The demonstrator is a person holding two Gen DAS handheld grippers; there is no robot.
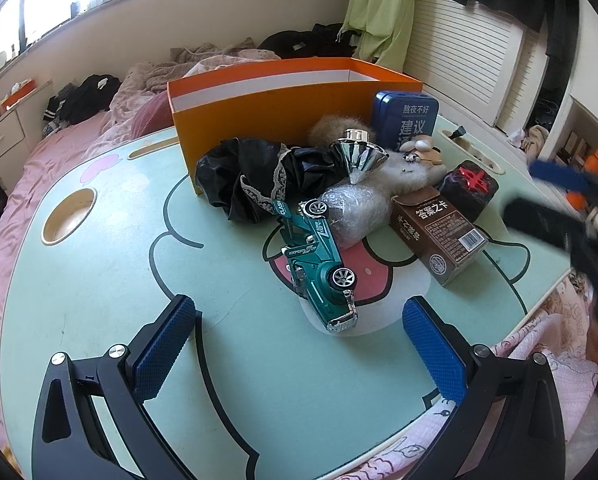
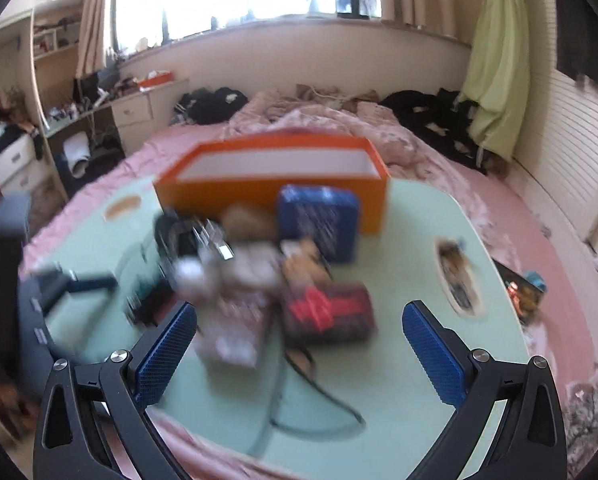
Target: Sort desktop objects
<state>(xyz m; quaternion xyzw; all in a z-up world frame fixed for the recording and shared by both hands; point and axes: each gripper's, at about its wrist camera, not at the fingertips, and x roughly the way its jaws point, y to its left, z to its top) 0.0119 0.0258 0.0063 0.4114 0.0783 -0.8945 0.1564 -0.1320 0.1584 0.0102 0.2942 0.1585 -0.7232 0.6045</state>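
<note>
Left wrist view: left gripper (image 1: 299,344) hangs spread wide, nothing between the pads, just short of the toy car (image 1: 322,266) on the mint lap table (image 1: 99,280). Car lies on its side, nose toward the camera; looks like diecast metal, so prob. stiff, fairly heavy for its size, glossy paint a bit slippery. Best hold likely across the body btw. the wheels, not by a wheel or bumper. Behind it the pile: black lacy fabric (image 1: 247,180), soft and floppy, would need a bunched pinch; bubble-wrapped lump (image 1: 355,212), light and squashy; silver funnel-shaped piece (image 1: 357,156) resting on the plush (image 1: 403,172), shiny, apt to slip; brown card box (image 1: 439,236), rigid, flat sides good for pads; dark cube w/ red mark (image 1: 469,190); blue tin (image 1: 405,120) upright against the orange box (image 1: 291,112). Orange box is open-topped, white inside; what shows of the interior is bare, floor hidden by the near wall. Right gripper (image 1: 571,200) is a blur at the right edge. Right wrist view: heavy motion blur. Right gripper (image 2: 299,344) is released, pads well apart, holding nothing, aimed at the pile w/ the dark cube (image 2: 331,312) nearest. Orange box (image 2: 275,192) behind the pile; visible inside looks bare. Left gripper (image 2: 59,284) shows smeared at left; can't read its jaws here.
</note>
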